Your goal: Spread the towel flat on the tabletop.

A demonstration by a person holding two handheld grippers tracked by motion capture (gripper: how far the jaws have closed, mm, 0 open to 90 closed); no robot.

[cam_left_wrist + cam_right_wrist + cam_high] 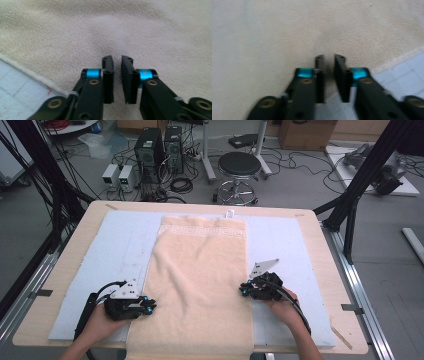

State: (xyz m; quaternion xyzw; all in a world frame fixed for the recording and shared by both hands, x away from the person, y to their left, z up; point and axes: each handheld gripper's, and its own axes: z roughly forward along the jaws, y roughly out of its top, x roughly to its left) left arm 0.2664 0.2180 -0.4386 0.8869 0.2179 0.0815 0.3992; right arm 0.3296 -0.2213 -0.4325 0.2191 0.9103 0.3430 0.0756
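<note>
no text, brand, number or sign can be read here. the towel (197, 280) carries a woven key-pattern band near its far end and a small white tag at that edge, but the tag is too small to show any lettering. the two small boxes (118, 174) on the floor beyond the bench have lit greenish displays, too tiny to make out digits. in both gripper views the towel's pile and the pale grid-lined mat (17, 90) bear no print.
</note>
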